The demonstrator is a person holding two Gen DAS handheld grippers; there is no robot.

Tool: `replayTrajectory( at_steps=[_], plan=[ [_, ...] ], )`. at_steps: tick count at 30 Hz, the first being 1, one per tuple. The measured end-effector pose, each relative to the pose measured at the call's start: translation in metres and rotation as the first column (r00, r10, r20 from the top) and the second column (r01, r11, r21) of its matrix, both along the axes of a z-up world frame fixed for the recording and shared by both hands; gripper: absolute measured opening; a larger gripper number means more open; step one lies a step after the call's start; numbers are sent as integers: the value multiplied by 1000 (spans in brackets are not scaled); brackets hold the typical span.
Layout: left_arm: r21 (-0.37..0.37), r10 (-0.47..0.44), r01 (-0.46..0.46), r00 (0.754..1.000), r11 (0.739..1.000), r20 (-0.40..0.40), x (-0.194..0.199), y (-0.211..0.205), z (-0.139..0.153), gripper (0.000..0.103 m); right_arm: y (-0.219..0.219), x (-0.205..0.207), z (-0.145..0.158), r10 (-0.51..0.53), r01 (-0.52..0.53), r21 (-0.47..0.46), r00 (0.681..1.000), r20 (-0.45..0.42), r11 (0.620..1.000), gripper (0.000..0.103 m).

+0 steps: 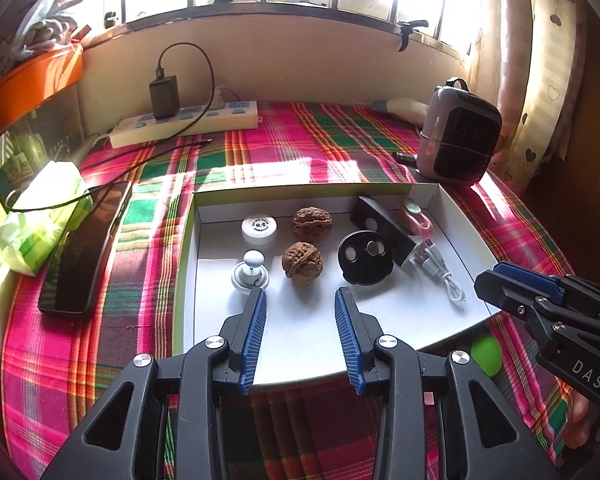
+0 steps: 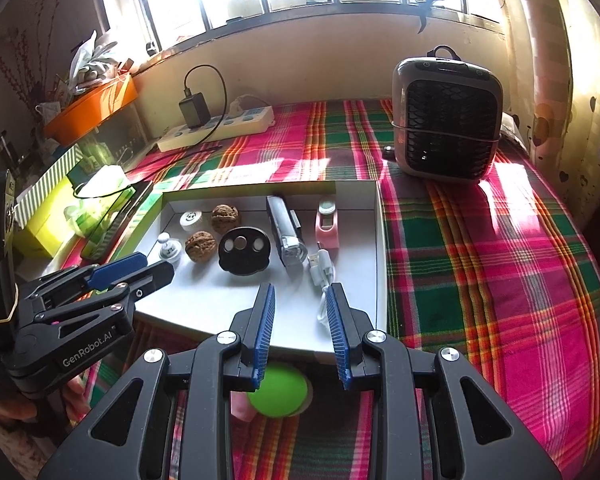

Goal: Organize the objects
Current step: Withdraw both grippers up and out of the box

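Note:
A shallow white tray on the plaid cloth holds two walnuts, a white cap, a white knob, a black disc with holes, a black bar-shaped device, a pink item and a white USB cable. My left gripper hovers open over the tray's near part, with nothing between its fingers. My right gripper stands open over the tray's near edge. A green ball lies on the cloth below it, just outside the tray.
A phone and a tissue pack lie left of the tray. At the back are a power strip with a charger and a small fan heater on the right. An orange bin sits at the far left.

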State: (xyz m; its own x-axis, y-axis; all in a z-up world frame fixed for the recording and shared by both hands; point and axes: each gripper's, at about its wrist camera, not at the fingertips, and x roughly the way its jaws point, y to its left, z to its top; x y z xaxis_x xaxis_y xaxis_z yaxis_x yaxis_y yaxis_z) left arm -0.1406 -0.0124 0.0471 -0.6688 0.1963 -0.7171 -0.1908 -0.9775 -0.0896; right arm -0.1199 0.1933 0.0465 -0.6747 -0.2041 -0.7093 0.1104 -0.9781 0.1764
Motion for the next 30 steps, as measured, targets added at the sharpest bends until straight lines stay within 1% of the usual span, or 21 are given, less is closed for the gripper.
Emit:
replayTrajectory(
  at_steps=[8,11,12,16,21,27,30],
  plan=[
    [8,0,0,1000,1000,-5,13,-1,2,34,2,12,1,-9,9,-12,1000,-16,1000,29],
    [6,1,-1,1000,1000,-8,17,-1,3,34,3,16,2,-11,11,-8,1000,-21,1000,36],
    [4,-2,3,1000,1000,-8,19,-1,3,34,3,17,2,-9,9,-10,1000,-24,1000,36],
    [4,-2,2,1000,1000,-11,24,0,3,34,3,22,2,-8,7,-14,1000,-26,1000,36],
    [-23,-4,4,999,1000,-34,35,1,5,34,5,30,0,-5,4,-24,999,-35,1000,36],
    [-46,-17,15,999,999,-45,47,6,4,34,8,42,-4,-8,7,-30,999,-32,1000,36],
    [-36,-34,33,999,999,-41,51,9,4,34,8,45,-6,-6,5,-21,1000,-28,1000,37]
  ],
)
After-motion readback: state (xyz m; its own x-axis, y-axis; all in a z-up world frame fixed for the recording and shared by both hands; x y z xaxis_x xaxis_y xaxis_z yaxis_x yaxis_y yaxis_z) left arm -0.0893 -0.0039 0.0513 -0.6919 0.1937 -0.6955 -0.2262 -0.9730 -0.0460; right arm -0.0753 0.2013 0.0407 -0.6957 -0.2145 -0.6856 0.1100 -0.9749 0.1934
